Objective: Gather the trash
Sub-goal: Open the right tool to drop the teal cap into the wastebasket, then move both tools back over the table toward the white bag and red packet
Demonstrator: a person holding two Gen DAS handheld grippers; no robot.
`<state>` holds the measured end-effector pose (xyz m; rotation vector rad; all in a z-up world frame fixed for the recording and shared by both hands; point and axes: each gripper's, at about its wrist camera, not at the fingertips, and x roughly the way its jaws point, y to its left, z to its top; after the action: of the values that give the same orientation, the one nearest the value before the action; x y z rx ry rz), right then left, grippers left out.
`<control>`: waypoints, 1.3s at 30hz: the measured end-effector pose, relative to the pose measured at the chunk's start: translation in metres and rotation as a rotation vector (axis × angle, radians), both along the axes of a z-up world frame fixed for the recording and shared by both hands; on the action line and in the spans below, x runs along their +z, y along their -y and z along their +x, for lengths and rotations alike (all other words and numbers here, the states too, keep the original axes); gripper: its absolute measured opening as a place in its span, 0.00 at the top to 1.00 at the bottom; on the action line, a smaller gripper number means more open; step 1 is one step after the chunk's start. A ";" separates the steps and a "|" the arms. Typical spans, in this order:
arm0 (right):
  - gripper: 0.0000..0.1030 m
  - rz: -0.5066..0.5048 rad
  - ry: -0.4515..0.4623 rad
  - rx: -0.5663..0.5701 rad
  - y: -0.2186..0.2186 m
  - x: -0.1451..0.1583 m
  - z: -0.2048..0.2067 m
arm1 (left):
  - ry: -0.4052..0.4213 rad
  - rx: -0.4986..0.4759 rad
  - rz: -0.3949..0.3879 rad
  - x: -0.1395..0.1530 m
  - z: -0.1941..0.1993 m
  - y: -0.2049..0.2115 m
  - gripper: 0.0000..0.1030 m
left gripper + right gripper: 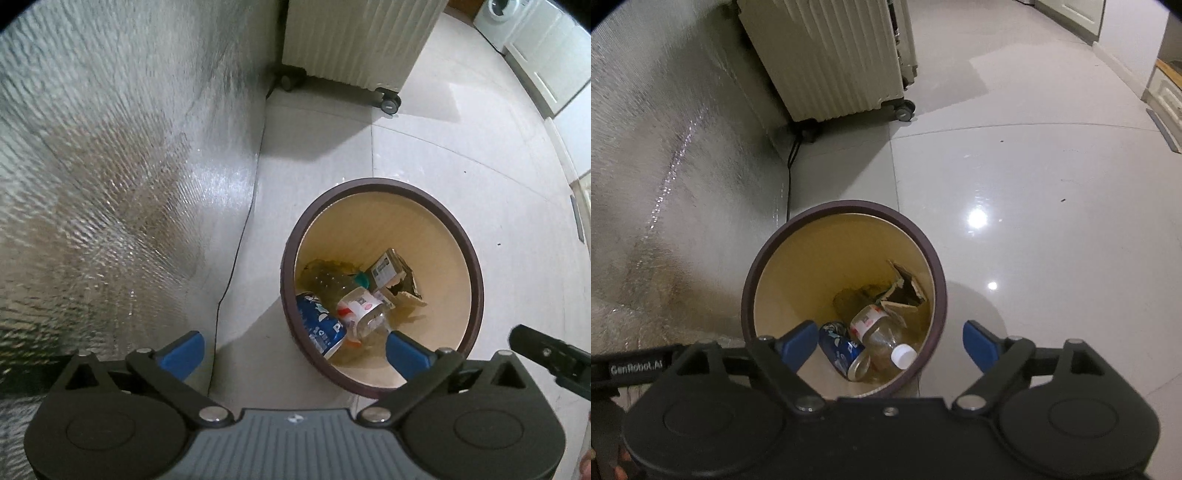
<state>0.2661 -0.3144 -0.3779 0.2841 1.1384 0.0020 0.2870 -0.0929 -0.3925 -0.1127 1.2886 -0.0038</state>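
Left gripper (293, 349) and right gripper (890, 345) jaws stand wide apart, empty; below and beyond them, the bin (476, 266) holds can (319, 328), bottle (364, 314) and carton (391, 273).

The suitcase (827, 55) is cut off by the top edge in both views. In the bin (476, 266), the can (321, 328) and clear bottle (364, 314) partly hide each other, and their label print is too small to read
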 end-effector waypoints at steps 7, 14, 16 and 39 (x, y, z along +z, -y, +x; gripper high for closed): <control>0.00 -0.051 0.024 0.028 0.005 0.023 -0.026 | 0.035 -0.051 0.001 0.020 -0.014 0.001 0.00; 0.00 -0.075 0.033 0.004 0.010 0.042 -0.056 | 0.064 -0.073 0.011 0.043 -0.030 0.000 0.00; 0.00 -0.089 0.042 -0.004 0.012 0.050 -0.063 | 0.080 -0.085 0.014 0.053 -0.038 -0.001 0.00; 0.00 -0.171 0.356 -0.129 0.024 0.217 -0.169 | 0.488 -0.202 -0.047 0.239 -0.142 -0.002 0.00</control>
<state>0.0967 -0.3381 -0.1606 0.1947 0.7597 -0.1531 0.1452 -0.0907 -0.1532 -0.0178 0.8079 -0.2223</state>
